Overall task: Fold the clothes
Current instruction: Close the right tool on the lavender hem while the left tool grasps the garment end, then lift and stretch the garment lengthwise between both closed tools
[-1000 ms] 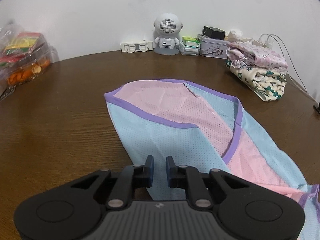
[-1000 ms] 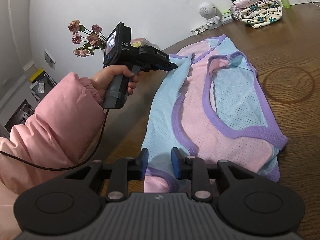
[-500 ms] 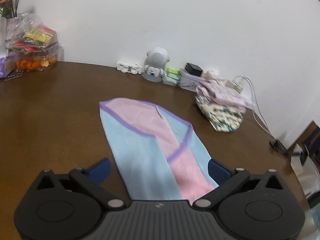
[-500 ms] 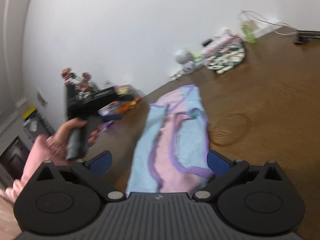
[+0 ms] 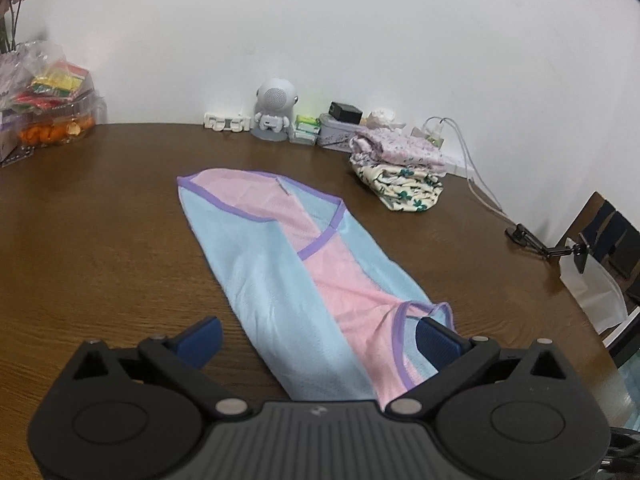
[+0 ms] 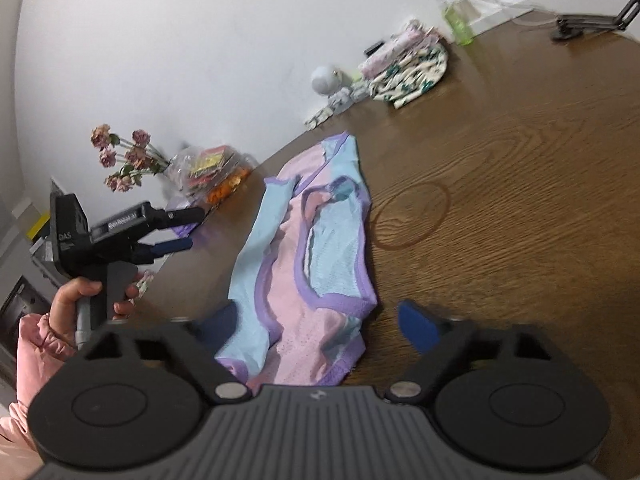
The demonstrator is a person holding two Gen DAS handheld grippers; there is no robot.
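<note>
A pink and light-blue mesh garment with purple trim (image 5: 304, 276) lies folded lengthwise in a long strip on the brown wooden table (image 5: 100, 248). It also shows in the right wrist view (image 6: 316, 256). My left gripper (image 5: 318, 340) is open wide and empty, above the strip's near end. My right gripper (image 6: 320, 324) is open wide and empty, above the other end. The left gripper (image 6: 176, 228) also shows in the right wrist view, held in a hand with a pink sleeve, off to the left of the garment.
A stack of folded floral clothes (image 5: 400, 176) sits at the back right. A grey robot-shaped speaker (image 5: 274, 110), small boxes and cables line the wall. A bag of snacks (image 5: 48, 108) and flowers (image 6: 124, 160) stand at the left. A phone clamp (image 5: 560, 246) is at the right edge.
Both grippers were shut on the garment's edges one second ago. They have opened, let go of it and pulled up and back. The garment now lies flat in a narrower strip.
</note>
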